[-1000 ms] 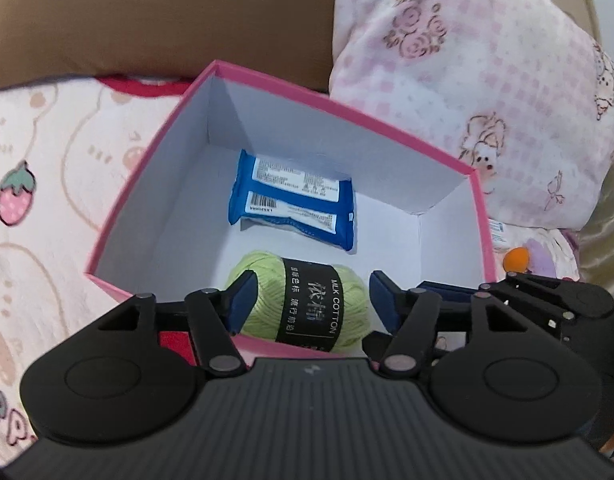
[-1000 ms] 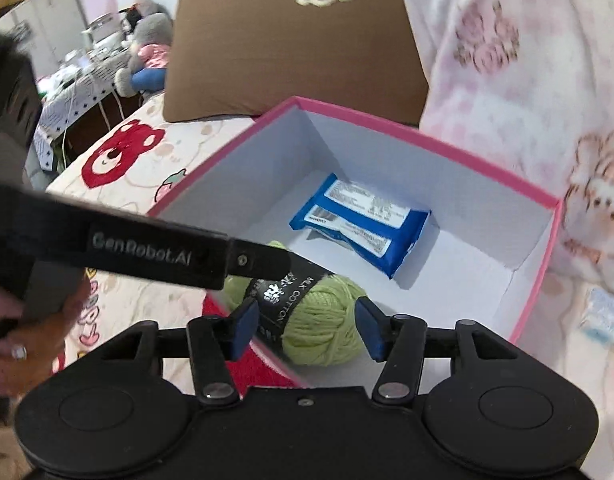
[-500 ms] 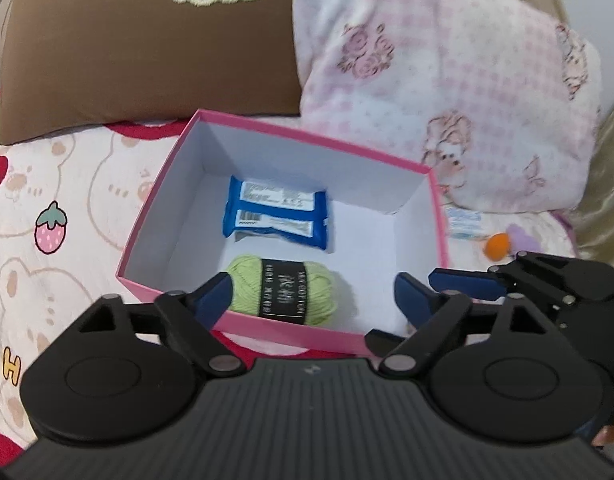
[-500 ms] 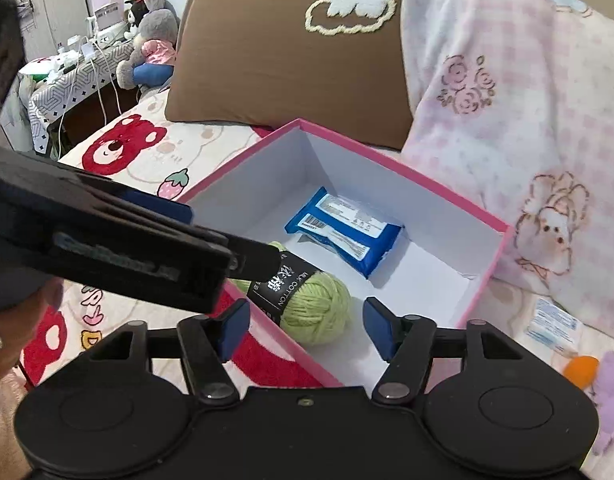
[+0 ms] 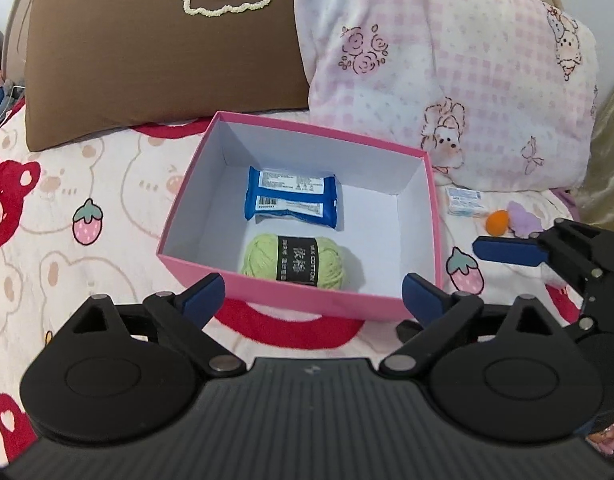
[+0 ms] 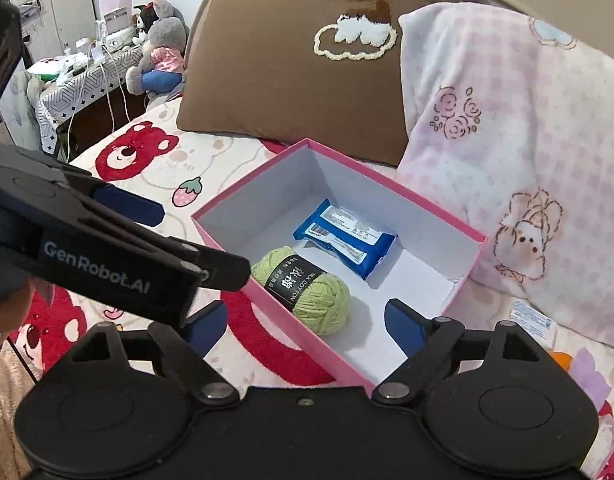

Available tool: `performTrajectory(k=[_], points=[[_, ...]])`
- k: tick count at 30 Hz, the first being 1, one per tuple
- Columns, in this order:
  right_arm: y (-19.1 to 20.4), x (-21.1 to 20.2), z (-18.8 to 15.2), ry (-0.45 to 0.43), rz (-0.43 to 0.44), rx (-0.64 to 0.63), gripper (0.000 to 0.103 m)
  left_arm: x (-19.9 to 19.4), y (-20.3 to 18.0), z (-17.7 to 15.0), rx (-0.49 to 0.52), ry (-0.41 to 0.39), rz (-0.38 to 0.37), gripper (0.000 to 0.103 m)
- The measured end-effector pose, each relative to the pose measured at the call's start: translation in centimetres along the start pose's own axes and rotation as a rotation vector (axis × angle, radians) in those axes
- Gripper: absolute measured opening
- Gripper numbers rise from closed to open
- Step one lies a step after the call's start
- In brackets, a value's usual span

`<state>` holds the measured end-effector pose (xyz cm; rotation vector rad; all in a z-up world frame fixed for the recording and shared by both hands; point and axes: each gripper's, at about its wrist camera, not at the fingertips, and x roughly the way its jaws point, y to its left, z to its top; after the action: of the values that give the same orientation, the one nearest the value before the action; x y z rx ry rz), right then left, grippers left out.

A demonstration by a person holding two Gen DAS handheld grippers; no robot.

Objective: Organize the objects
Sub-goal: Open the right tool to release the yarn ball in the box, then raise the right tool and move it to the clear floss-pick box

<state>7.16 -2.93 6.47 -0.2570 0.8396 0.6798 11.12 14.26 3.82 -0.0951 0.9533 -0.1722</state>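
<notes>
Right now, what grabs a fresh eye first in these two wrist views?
The pink box lying open on the cartoon bedsheet draws the eye first, with a green yarn ball near its front wall and a blue wipes pack behind it. Both the left gripper and the right gripper hang above the box's near edge, jaws opening with nothing between them. A brown pillow and a pink pillow stand behind.

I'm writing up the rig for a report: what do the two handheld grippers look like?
Both match: the left gripper and right gripper have matte black bodies, two round discs, silver pivot screws and angled black linkages ending in dark blue finger pads. Seen side-on, the left one bears white "GenRobot.AI" lettering. A ring shows on one finger at the edge.
</notes>
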Motion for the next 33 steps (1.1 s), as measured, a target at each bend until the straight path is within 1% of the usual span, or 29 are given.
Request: performTrajectory(k=[2, 4, 7, 11, 13, 17, 21, 24, 33], points=[[-0.2, -0.5, -0.3, 0.030, 0.009, 0.024, 0.090, -0.8, 0.0, -0.3, 0.000, -0.002, -0.007, 0.097], [-0.4, -0.8, -0.5, 0.060, 0.008, 0.046, 0.090, -1.9, 0.0, -0.7, -0.007, -0.015, -0.029, 0.102], [-0.6, -1.5, -1.3, 0.078, -0.006, 0.058, 0.090, -3.4, -0.5, -1.3, 0.008, -0.031, -0.070, 0.103], [-0.4, -2.9, -2.1, 0.099, -0.028, 0.014, 0.090, -4.7, -1.5, -2.0, 0.029, -0.042, -0.063, 0.103], [-0.1, -3.6, -2.6, 0.112, -0.046, -0.019, 0.090, -5.0, -1.8, -2.3, 0.033, -0.034, -0.062, 0.103], [-0.3, -5.3, -3.3, 0.103, -0.026, -0.021, 0.090, -5.3, -2.6, -3.1, 0.036, -0.016, -0.048, 0.103], [-0.4, -7.0, -4.4, 0.089, -0.018, -0.033, 0.090, -5.6, -3.5, -3.8, 0.064, 0.004, -0.085, 0.103], [-0.3, -7.9, -5.5, 0.092, 0.005, -0.053, 0.090, -5.8, -4.2, -4.3, 0.076, 0.027, -0.092, 0.103], [-0.6, -9.5, -8.4, 0.115, -0.022, -0.082, 0.090, -5.7, -7.3, -5.5, 0.121, 0.073, -0.151, 0.103]])
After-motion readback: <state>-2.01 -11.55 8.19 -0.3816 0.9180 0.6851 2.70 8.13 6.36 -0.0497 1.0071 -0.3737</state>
